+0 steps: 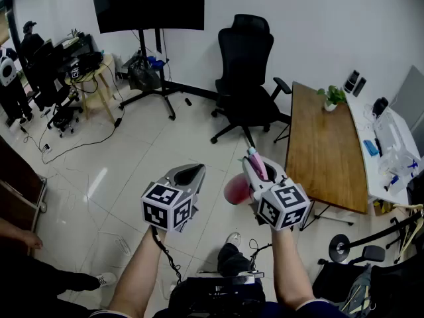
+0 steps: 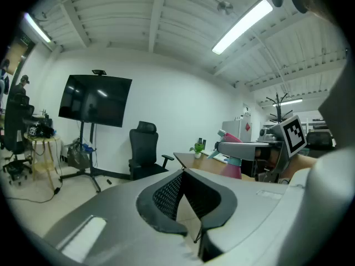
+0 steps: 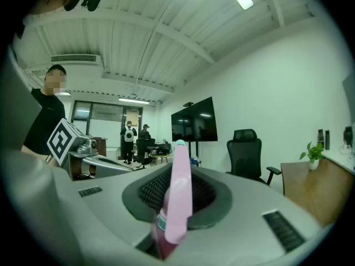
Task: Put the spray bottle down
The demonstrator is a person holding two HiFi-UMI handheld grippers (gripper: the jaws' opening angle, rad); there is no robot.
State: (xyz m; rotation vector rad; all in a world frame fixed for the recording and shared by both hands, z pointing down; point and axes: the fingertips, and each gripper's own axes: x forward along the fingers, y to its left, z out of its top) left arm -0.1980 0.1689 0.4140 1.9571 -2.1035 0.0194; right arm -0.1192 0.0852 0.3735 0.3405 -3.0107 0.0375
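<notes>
While the right claw [image 1: 256, 165] grips the pink spray bottle [image 1: 236, 191], the left claw [image 1: 191, 173] is closed and empty.

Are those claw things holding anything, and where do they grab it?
The right gripper clamps a pink spray bottle by its neck, below the sprayer head. The left gripper holds nothing.

Bright ceiling strip light [image 2: 242, 26], fisheye-warped edges

White walls, pale glossy tiled floor [image 1: 132, 158]. Along the far wall a dark screen [image 1: 149, 2] on a wheeled stand, a black office chair [image 1: 246, 71] beside it, then a long wooden table [image 1: 324, 151] with a small potted plant [image 1: 331, 97]. Overhead, tube lights [image 2: 244, 25].
</notes>
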